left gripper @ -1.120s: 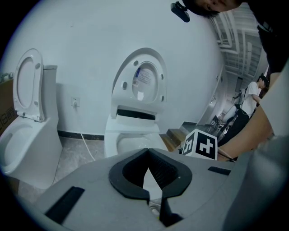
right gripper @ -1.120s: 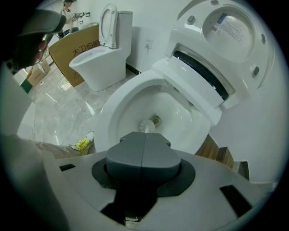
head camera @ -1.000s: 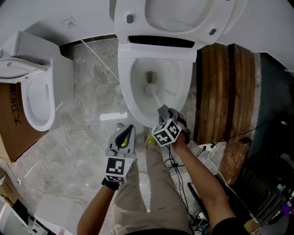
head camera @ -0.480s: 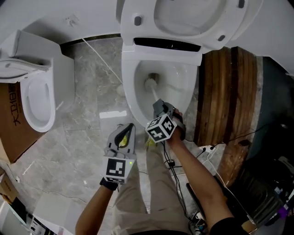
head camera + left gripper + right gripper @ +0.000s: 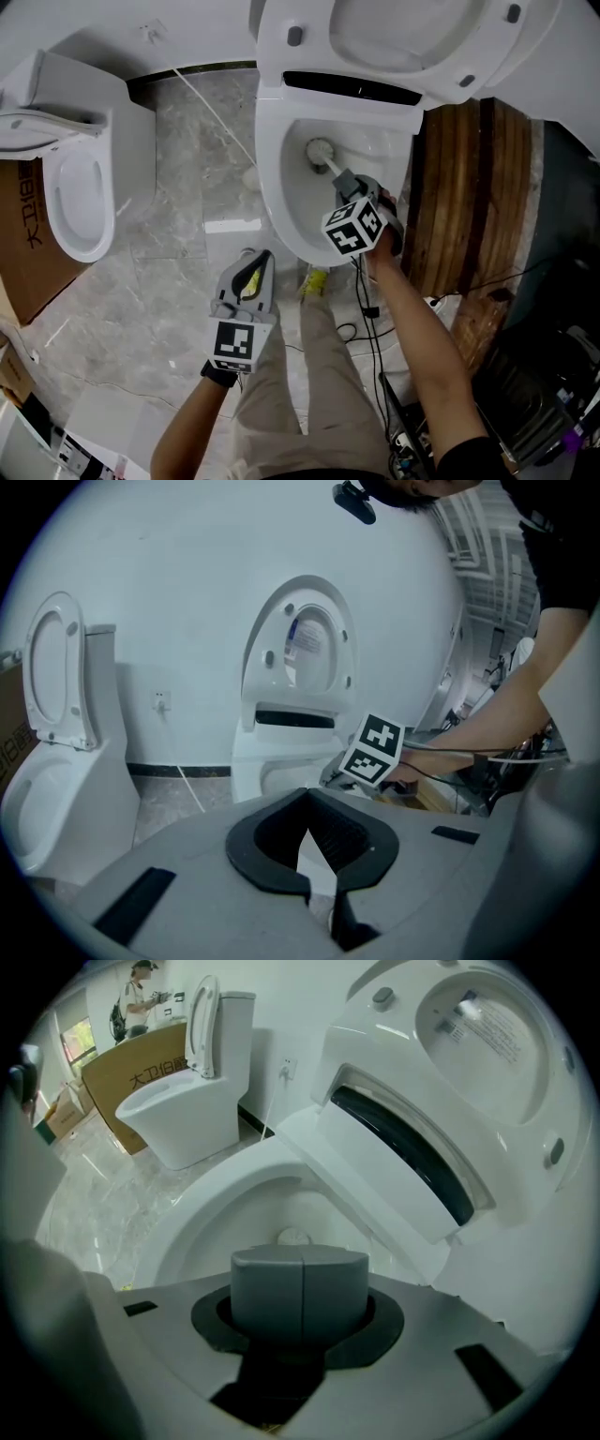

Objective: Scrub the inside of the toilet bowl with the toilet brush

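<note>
Right now the right gripper point(image 5: 345, 178) has its jaws pressed together on the handle of the toilet brush point(image 5: 322, 149), leaning in over the front lip of the toilet bowl point(image 5: 270, 187). The brush head sits low inside the bowl at about 11 o'clock from its centre, close to the rear wall below the raised seat point(image 5: 412, 42). In the right gripper view the closed jaws hide the handle, and only the round brush head shows just past them. The left gripper point(image 5: 265, 259) hangs over the floor at 7 o'clock from the bowl; its jaw tips meet and it carries nothing.

Scrubbing looks under way, with the rest of the bowl wall probably left to cover. The likeliest trouble is the thin handle turning or sliding in the jaws when the bristles are pushed hard against the curved porcelain, which would leave the head skating rather than scrubbing. A quick flick out of the bowl could throw water onto the cables point(image 5: 361, 309) lying at 5 o'clock by the person's feet. Sweeping too far toward 12 o'clock could knock the gripper against the seat hinge.
</note>
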### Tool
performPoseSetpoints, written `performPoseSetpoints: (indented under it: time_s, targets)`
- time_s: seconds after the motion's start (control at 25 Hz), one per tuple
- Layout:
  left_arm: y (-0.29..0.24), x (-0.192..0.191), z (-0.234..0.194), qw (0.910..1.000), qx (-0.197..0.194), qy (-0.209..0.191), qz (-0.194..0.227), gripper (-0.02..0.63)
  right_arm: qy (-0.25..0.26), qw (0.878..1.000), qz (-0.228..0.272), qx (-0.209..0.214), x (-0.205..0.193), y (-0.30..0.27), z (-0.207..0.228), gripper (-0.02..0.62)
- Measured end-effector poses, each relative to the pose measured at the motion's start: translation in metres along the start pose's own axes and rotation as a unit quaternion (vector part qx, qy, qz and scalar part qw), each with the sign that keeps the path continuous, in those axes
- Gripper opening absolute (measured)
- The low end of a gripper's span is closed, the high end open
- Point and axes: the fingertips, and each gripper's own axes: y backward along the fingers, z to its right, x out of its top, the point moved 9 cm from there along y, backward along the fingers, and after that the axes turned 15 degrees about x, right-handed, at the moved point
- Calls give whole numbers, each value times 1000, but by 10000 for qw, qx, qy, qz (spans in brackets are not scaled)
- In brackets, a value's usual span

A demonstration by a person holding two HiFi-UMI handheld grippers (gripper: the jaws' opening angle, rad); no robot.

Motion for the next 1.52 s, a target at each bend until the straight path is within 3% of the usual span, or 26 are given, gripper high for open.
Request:
performPoseSetpoints:
  time_s: [0.28,0.6,0.84,1.04,1.28,1.52]
  targets:
    - [2,-6,6,10000,-3,16,-69,18,-21,9997,-223,-112,-22,2,19,155]
    - [5,-7,16,9999,-63,103,-32,18,144,9982,-577,-48,-44,-12,4,153]
    - [7,-13,13,9999,-36,131,-52,18,333,9946,-954,241,-49,-23,-20,155]
    - [12,-17,7,9990,128,436,9,18,277,9950,-875,389,-40,-29,-33,156]
    - [15,-26,7,9990,113,412,-127,18,1145,9888,-892,349,-21,-38,-41,155]
    - [19,-31,1,9986,251,447,-159,18,1244,9897,-681,186,-3,-44,-21,155]
